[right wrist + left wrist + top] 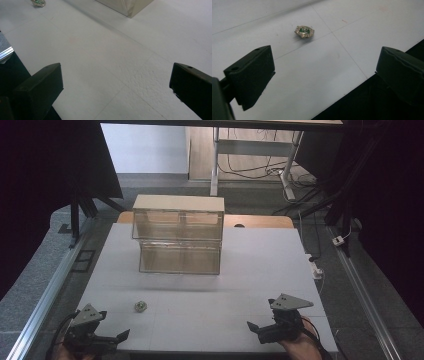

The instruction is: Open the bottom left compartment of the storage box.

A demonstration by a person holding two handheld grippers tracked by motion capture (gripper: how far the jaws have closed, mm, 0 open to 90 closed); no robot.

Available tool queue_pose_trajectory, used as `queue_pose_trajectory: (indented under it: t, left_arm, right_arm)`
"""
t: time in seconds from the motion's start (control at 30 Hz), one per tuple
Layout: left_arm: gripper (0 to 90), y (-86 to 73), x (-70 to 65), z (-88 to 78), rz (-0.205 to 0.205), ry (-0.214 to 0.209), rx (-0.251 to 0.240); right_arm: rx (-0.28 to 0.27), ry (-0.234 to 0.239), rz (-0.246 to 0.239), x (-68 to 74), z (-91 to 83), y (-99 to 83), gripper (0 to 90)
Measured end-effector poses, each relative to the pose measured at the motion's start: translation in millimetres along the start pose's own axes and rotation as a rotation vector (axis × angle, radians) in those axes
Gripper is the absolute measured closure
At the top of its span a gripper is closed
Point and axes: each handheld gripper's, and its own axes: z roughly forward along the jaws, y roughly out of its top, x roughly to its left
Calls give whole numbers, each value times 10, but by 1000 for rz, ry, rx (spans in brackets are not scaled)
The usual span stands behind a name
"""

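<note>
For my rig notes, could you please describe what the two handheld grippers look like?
Both are black. The left gripper and right gripper each carry a grey three-cornered plate on top with small dark holes. A black cable trails from each. In the gripper views the jaws are blocky, matt black pads with small screw holes. No sleeves are visible.

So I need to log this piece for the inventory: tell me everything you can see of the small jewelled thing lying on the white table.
The small jewelled ornament looks like a brooch or pendant: a green centre ringed by pale, sparkly stones in a silvery-looking setting, roughly round with a bumpy edge. It lies flat on the white table, near its front left part, ahead of the open left gripper. Nothing but the table touches it. It sits apart from the clear two-tier box. Finer detail is too small to tell.
</note>
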Motion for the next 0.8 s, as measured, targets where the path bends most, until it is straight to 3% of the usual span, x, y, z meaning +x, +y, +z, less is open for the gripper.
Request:
queue_pose_trajectory:
  t: [0.27,0.47,0.8]
  left_arm:
    - [5,-1,1,-2,-4,5,-1]
    - [0,0,-4,0,-6,16,1]
    - [0,-2,-6,-2,-7,26,-2]
  right_arm:
    - [-45,44,-26,38,82,47,0]
    - [-48,84,-42,51,159,103,0]
    - [-48,109,-42,111,290,181,0]
